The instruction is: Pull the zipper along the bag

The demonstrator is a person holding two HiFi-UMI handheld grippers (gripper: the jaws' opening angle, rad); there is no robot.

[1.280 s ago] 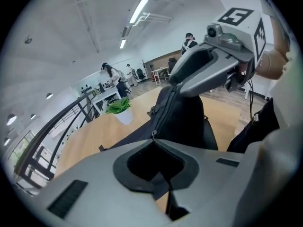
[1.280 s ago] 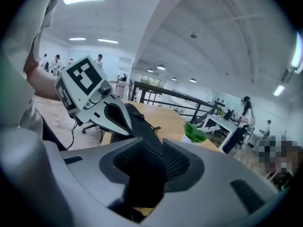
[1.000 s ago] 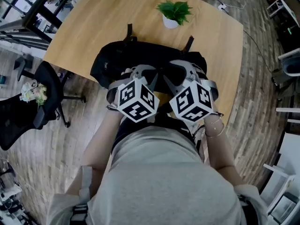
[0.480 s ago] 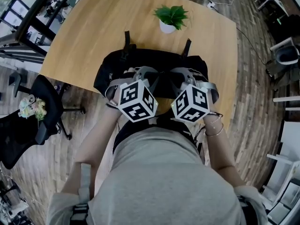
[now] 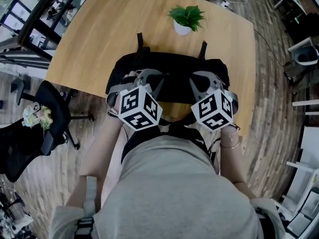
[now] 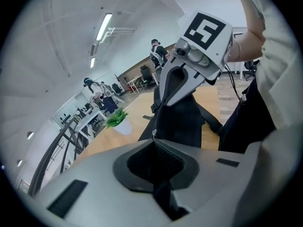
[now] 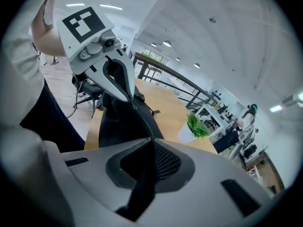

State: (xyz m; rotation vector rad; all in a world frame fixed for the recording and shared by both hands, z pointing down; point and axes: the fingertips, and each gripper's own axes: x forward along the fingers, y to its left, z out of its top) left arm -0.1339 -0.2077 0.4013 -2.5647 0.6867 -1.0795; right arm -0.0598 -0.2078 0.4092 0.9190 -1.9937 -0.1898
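Bag [image 5: 172,76]: black, lying at the counter [image 5: 94,39] edge nearest the person. Zipper [image 6: 154,133] slider is sitting just beyond the left gripper [image 5: 148,77], whose fingers are clenched; tab grip unclear. Right gripper [image 5: 203,81] fingers have just been closing and are pinching dark bag fabric. Step, as judged: anchoring, starting the pull. Next: left gripper drawing steadily along the track. Grippers are now standing farther apart than before.

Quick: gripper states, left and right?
Left gripper: shut, apparently on the zipper pull.
Right gripper: jaws just closed, shut on the black bag.
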